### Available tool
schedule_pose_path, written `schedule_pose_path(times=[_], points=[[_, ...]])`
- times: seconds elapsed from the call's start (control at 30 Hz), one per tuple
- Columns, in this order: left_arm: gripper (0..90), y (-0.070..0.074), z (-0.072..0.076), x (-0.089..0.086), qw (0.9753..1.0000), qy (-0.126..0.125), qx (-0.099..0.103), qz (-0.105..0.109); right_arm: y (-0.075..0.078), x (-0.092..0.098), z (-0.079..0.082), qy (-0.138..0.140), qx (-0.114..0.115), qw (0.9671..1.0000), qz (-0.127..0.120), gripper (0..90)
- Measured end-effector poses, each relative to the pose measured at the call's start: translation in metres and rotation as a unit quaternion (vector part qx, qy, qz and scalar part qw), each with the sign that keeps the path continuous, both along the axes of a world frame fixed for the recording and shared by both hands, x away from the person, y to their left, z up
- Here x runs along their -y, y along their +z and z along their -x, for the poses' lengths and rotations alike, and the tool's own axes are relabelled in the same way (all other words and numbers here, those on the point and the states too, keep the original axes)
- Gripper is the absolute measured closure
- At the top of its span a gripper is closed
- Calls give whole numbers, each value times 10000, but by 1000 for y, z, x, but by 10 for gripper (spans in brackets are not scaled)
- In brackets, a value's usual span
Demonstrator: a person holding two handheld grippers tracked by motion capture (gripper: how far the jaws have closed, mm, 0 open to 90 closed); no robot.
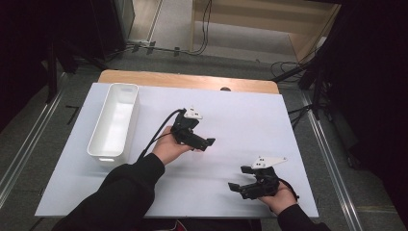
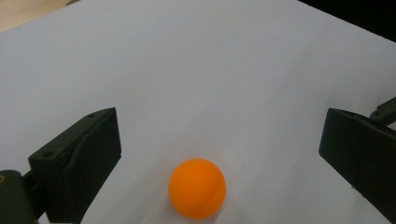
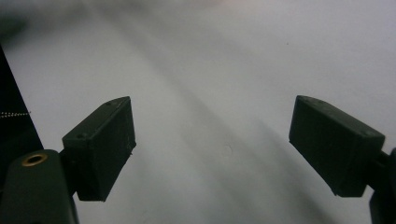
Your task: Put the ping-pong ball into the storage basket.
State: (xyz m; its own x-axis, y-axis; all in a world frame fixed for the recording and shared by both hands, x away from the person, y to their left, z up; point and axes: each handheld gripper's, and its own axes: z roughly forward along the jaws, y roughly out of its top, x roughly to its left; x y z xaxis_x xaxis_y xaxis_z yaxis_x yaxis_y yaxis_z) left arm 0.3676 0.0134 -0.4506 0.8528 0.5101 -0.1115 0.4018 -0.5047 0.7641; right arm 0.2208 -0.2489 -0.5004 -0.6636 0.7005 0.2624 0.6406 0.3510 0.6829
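An orange ball (image 2: 197, 188) rests on the white board (image 2: 210, 70), low in the left gripper view. My left gripper (image 2: 219, 135) is open wide, one black jaw on each side of the ball and neither touching it. From above, the left gripper (image 1: 204, 144) sits near the middle of the board, held in a hand with a black sleeve and pointing right. My right gripper (image 1: 238, 178) is near the front right of the board and points left. Seen up close, the right gripper (image 3: 212, 121) is open over bare white surface, with nothing between its jaws.
A long white bin (image 1: 114, 122) stands on the left part of the white board (image 1: 240, 110). The wooden table edge (image 1: 187, 78) shows behind the board. Cables and dark stands lie on the floor around the table.
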Motion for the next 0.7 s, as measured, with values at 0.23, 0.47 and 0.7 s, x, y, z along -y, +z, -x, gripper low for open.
schedule_pose_path(times=[0.23,0.47,0.7], points=[[0,-5,0,1,10000,17,1,20,0,1,0,-2,5,10000,17,132],[0,-12,0,3,9999,8,2,-103,0,1,0,-7,-5,10000,0,131],[0,-19,1,3,10000,78,-29,-12,0,2,0,-21,12,10000,-4,131]])
